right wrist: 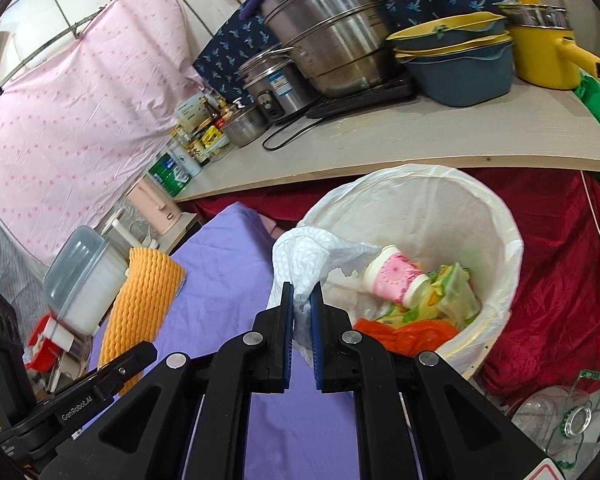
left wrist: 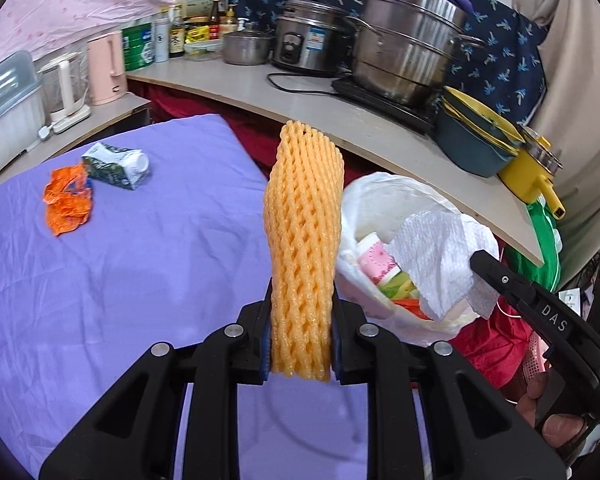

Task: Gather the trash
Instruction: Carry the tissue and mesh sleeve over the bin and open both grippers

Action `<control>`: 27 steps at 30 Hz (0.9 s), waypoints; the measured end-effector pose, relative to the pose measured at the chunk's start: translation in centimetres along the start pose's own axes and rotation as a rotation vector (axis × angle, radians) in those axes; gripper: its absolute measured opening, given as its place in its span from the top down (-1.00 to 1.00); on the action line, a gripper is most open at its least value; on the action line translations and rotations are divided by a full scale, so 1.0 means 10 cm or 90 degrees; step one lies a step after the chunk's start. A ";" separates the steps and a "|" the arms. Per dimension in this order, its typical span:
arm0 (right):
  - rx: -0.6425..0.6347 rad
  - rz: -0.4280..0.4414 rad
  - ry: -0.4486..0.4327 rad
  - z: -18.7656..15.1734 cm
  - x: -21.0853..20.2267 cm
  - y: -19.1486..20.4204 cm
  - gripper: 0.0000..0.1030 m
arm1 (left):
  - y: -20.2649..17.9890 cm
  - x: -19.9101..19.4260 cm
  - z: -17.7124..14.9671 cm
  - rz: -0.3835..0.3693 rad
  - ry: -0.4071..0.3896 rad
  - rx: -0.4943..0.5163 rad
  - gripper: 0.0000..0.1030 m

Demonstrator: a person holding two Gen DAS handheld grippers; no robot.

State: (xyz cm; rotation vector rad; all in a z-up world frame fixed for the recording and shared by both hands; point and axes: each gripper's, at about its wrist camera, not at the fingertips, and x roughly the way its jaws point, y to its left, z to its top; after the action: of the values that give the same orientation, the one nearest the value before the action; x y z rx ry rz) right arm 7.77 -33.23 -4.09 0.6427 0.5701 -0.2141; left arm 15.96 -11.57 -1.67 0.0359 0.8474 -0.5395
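Far off to the upper left of the left gripper (left wrist: 300,344), a crumpled orange wrapper (left wrist: 66,202) and a small green-and-white carton (left wrist: 118,166) are lying just beside each other on the purple cloth (left wrist: 120,280). The left gripper itself is pinching a yellow foam net sleeve (left wrist: 304,240), which is standing up tall between its narrow jaws. To its right, the white-lined trash bin (right wrist: 500,216) is sitting beside the cloth, under the edge of the counter (right wrist: 420,136). The right gripper (right wrist: 302,320) is clamping a white paper towel (right wrist: 304,256) between nearly closed jaws, and the towel is hanging at the bin's near-left rim. Just beyond and right of that claw, inside the bin, a pink cup (right wrist: 396,278), yellow-green packaging (right wrist: 452,288) and orange plastic (right wrist: 404,332) are lying together.
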 end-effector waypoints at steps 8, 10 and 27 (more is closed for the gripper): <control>0.021 -0.015 -0.020 0.09 -0.15 -0.31 0.84 | -0.42 0.17 0.00 -0.017 0.014 0.033 0.60; 0.026 -0.018 -0.023 0.11 -0.17 -0.36 0.84 | -0.52 0.23 0.00 -0.024 0.020 0.041 0.60; 0.060 -0.047 -0.040 0.17 -0.23 -0.75 0.84 | -1.04 0.80 0.02 -0.056 0.075 0.091 0.59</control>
State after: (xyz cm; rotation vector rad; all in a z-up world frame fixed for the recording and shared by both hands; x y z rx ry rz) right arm 3.92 -40.12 -5.45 0.7038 0.5254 -0.3307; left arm 15.49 -24.16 -5.41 0.1632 0.9266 -0.6855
